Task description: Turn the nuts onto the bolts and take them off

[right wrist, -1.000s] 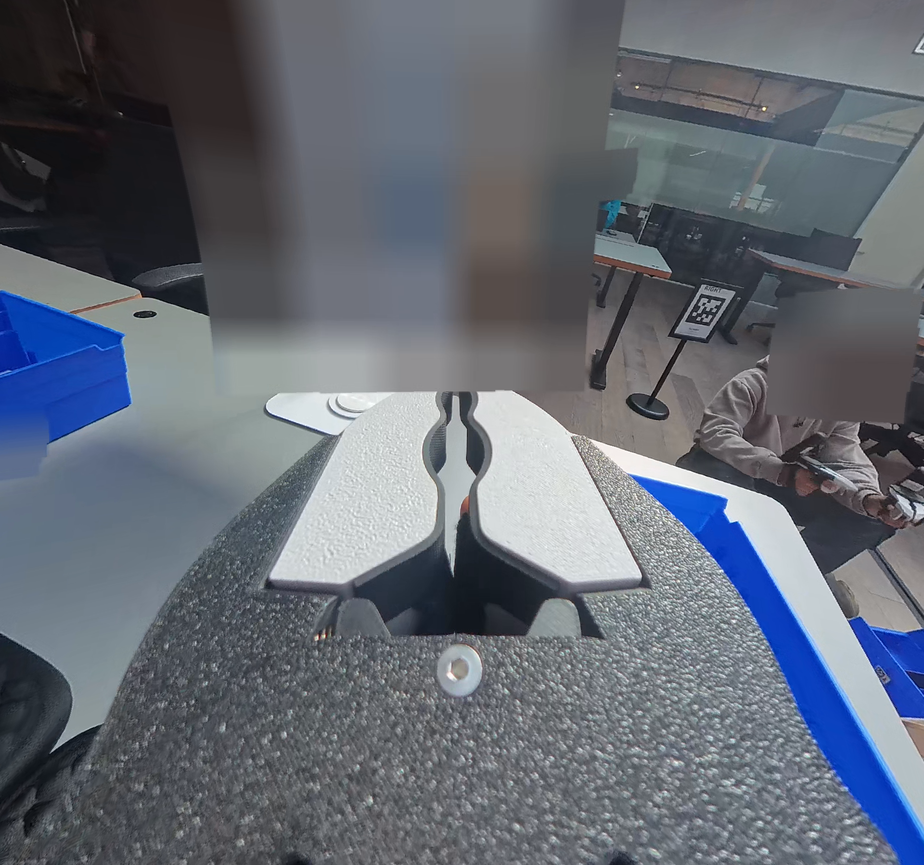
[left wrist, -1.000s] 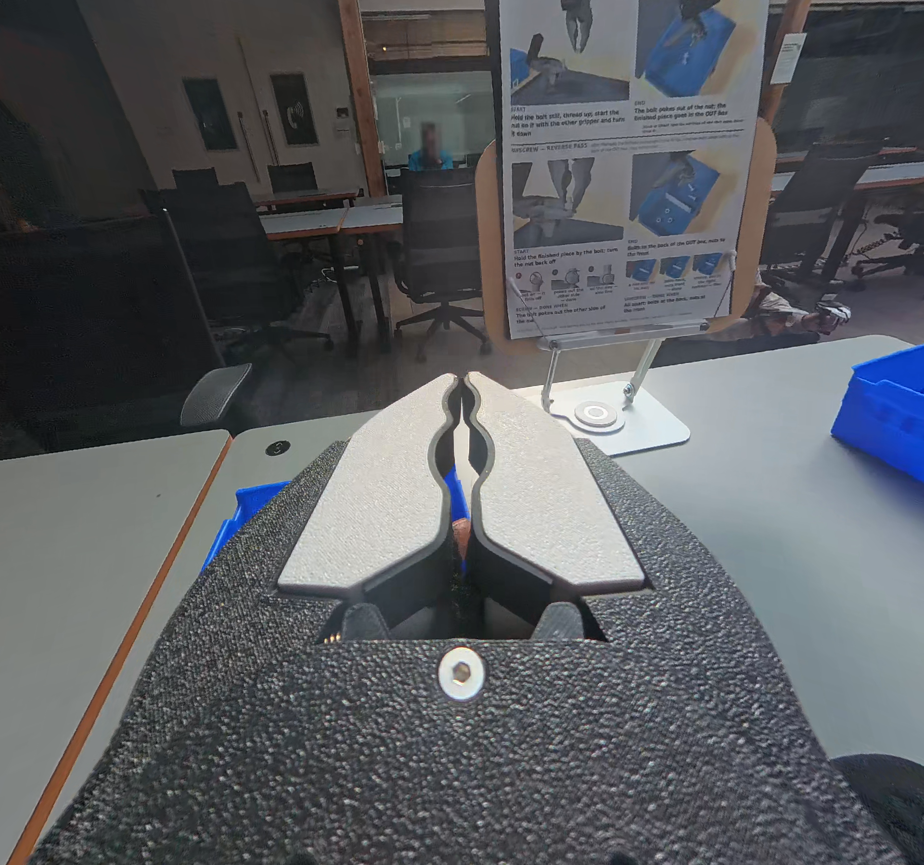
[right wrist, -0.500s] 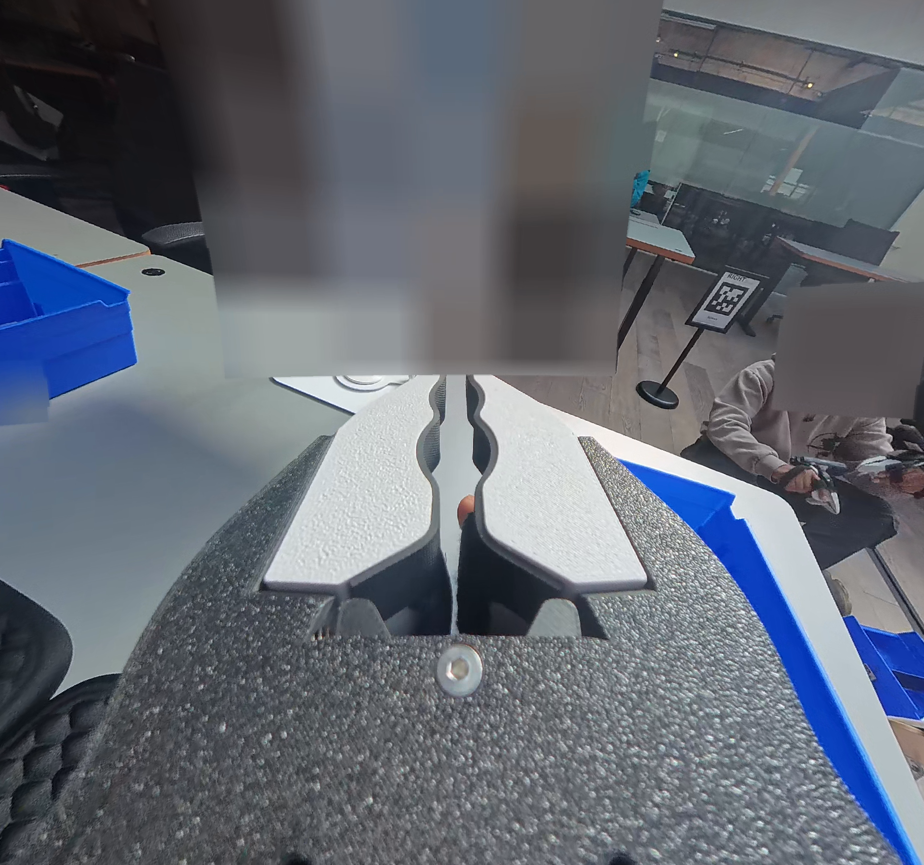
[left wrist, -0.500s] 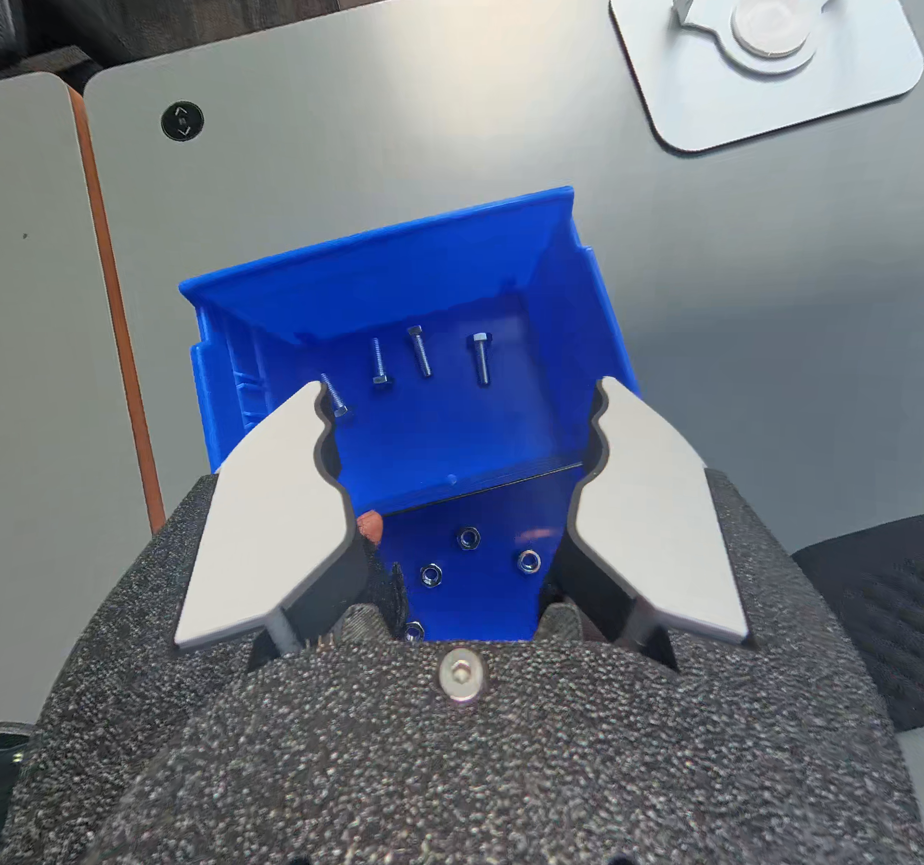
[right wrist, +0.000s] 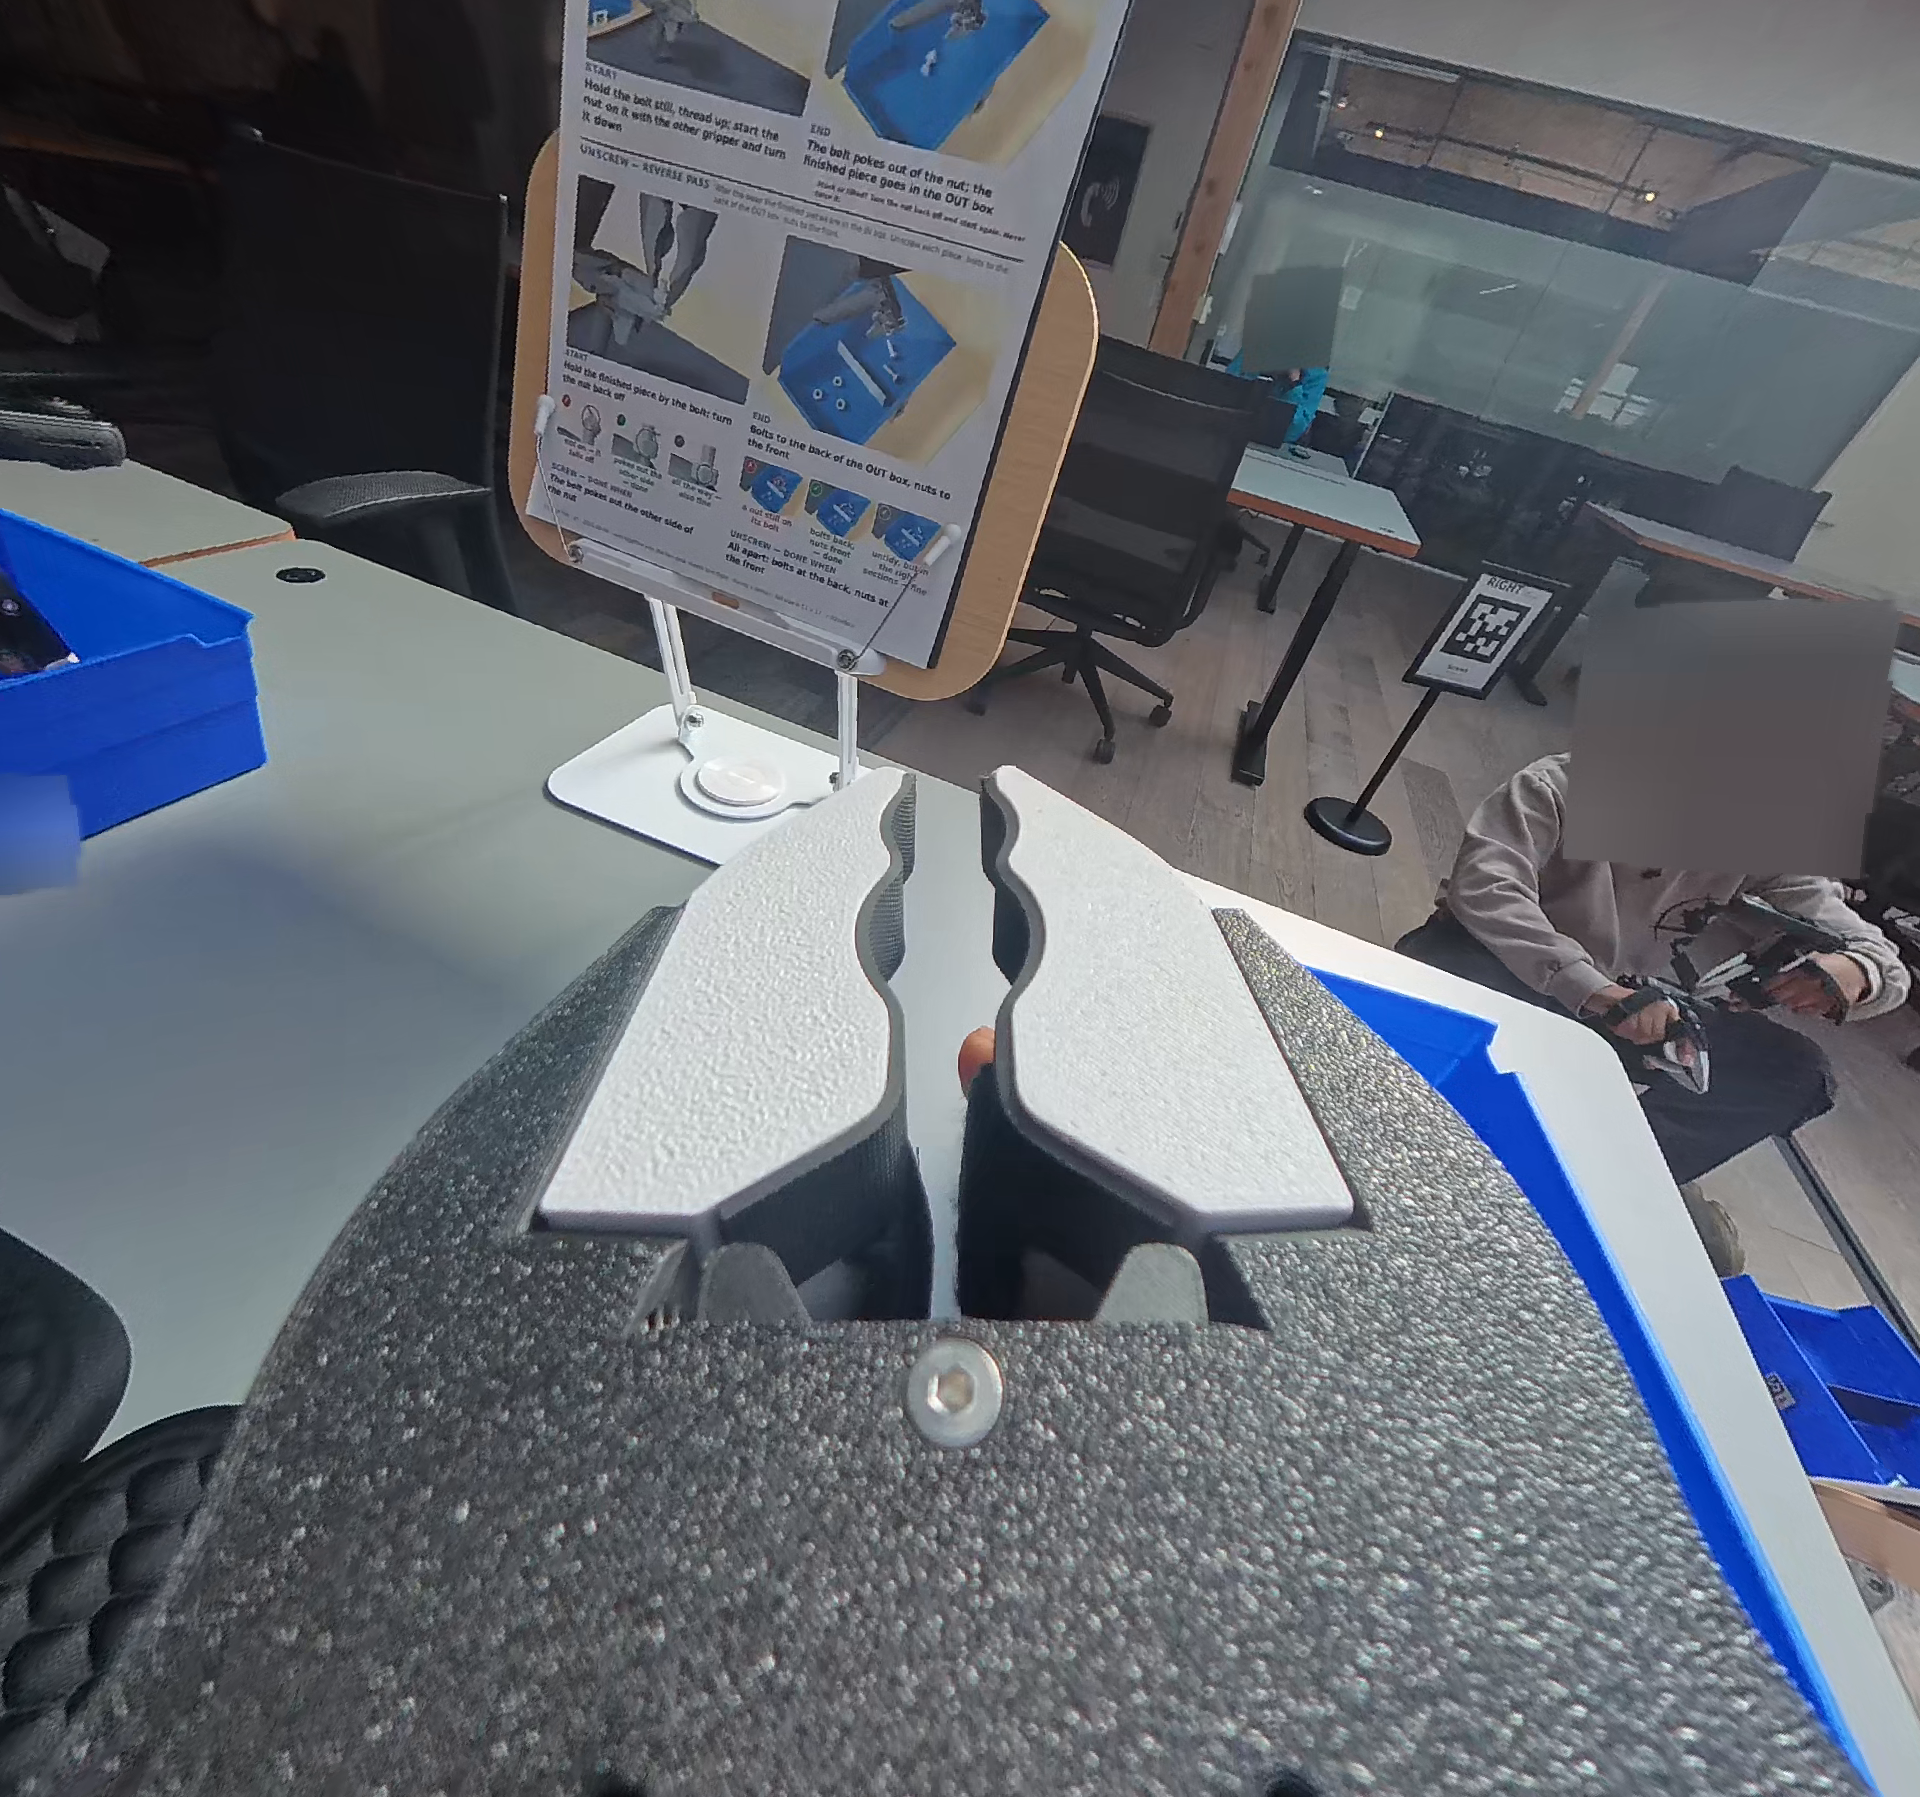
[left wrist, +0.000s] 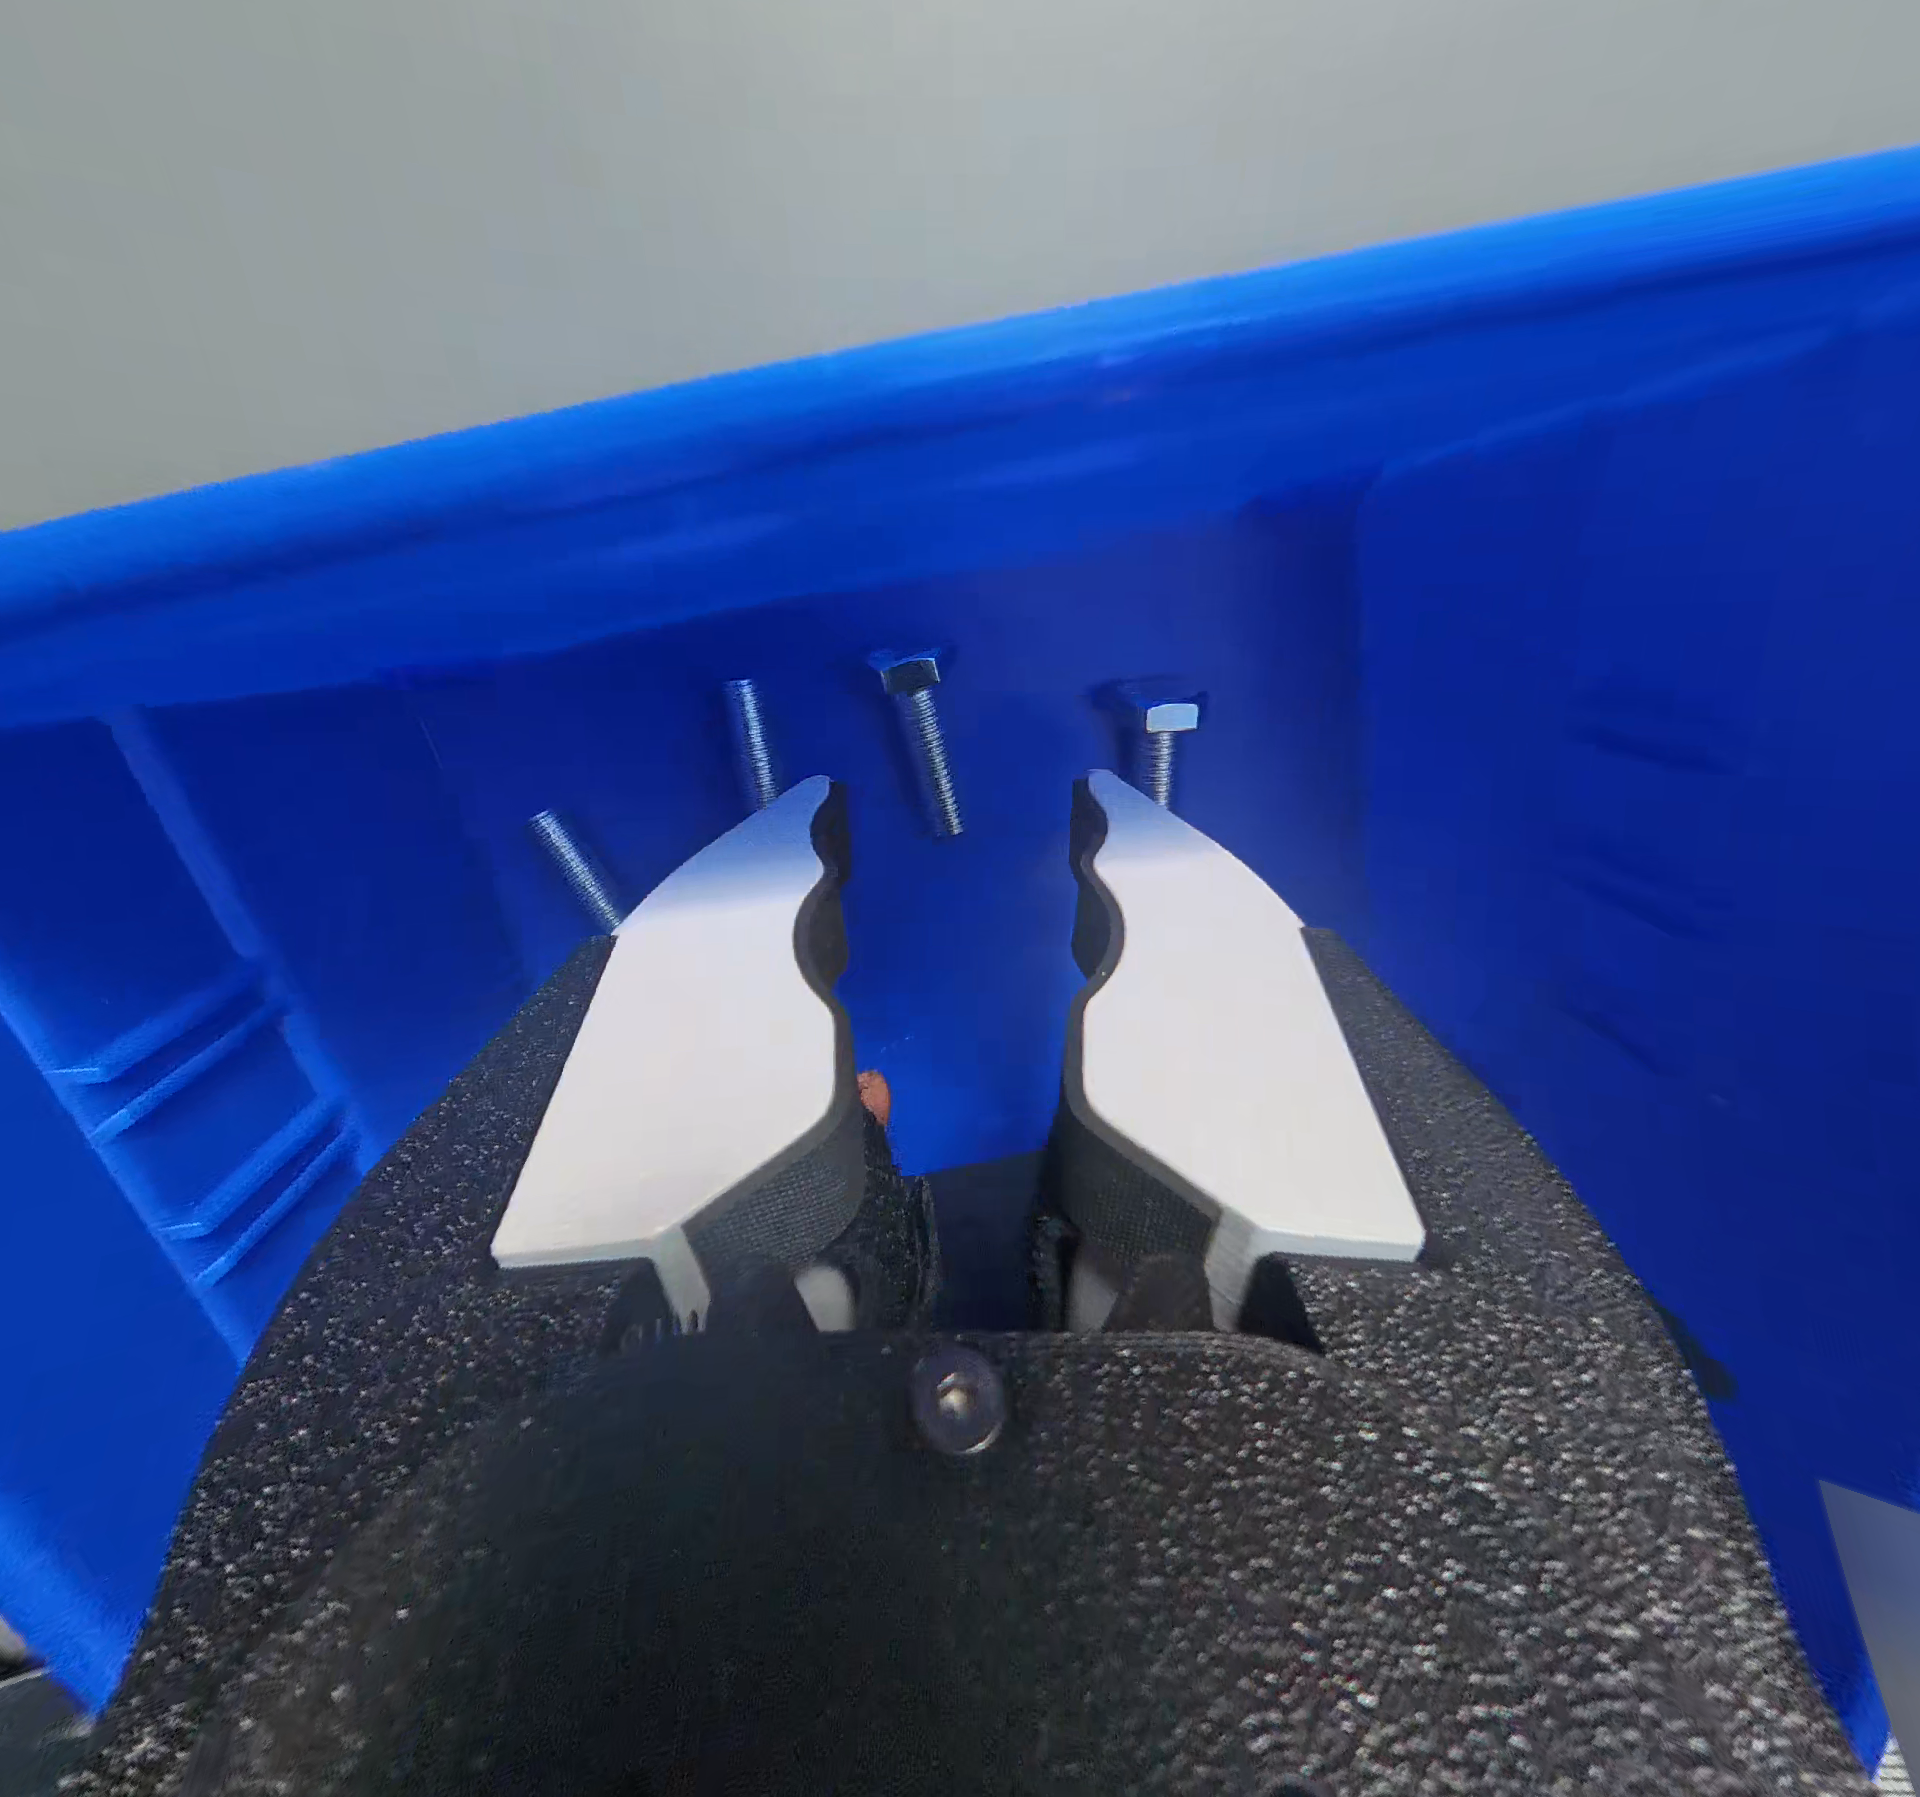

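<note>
Our left claw (left wrist: 954, 791) reaches down inside the deep blue plastic bin (left wrist: 1039, 417) with its jaws spread apart and nothing between them. Four small silver steel bolts lie on the bin floor near its far wall. One hex-headed bolt (left wrist: 921, 741) lies just ahead of the gap between our fingers. A second hex-headed bolt (left wrist: 1162, 741) shows past the tip of the right finger, and two more threaded shafts (left wrist: 750, 739) (left wrist: 575, 866) are partly hidden behind the left finger. We cannot see any nuts from here. The bin sits on the pale grey tabletop (left wrist: 727, 137).

Our right claw (right wrist: 948, 791) hangs above the same tabletop (right wrist: 343, 812), its jaws parted by a narrow gap and holding nothing. Ahead of it stands a printed instruction sheet on a white metal stand (right wrist: 727, 781). A second blue bin (right wrist: 1475, 1082) lies just right of the claw.
</note>
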`<state>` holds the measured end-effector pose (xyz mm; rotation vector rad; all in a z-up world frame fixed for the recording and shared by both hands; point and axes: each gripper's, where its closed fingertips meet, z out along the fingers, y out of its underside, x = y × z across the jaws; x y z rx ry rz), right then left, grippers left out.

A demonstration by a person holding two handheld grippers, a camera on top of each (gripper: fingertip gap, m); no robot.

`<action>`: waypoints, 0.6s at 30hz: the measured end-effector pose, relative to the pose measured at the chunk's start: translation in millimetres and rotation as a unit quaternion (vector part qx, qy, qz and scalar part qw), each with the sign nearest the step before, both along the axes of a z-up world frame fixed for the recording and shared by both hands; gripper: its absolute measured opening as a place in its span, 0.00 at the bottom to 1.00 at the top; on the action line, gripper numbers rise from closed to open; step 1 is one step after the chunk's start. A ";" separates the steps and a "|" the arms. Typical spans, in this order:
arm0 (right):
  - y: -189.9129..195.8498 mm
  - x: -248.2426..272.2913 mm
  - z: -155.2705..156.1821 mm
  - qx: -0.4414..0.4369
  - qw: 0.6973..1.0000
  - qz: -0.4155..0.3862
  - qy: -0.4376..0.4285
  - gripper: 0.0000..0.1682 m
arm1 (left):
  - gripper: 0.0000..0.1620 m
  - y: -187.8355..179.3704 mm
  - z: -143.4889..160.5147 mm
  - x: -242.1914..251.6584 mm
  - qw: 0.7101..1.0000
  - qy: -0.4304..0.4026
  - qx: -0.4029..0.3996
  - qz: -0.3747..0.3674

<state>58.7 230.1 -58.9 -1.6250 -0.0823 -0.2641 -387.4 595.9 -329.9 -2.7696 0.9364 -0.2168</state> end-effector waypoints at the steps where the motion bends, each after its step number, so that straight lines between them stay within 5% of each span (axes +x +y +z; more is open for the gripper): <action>1: -0.2 0.3 0.0 0.000 1.000 -0.001 -0.001 0.07 | 0.25 1.0 -2.3 -0.5 1.000 0.006 -0.001 0.000; 18: -2.9 -1.5 2.7 0.004 1.000 0.002 -0.005 0.08 | 0.07 3.8 -9.2 0.1 0.998 0.045 0.004 -0.036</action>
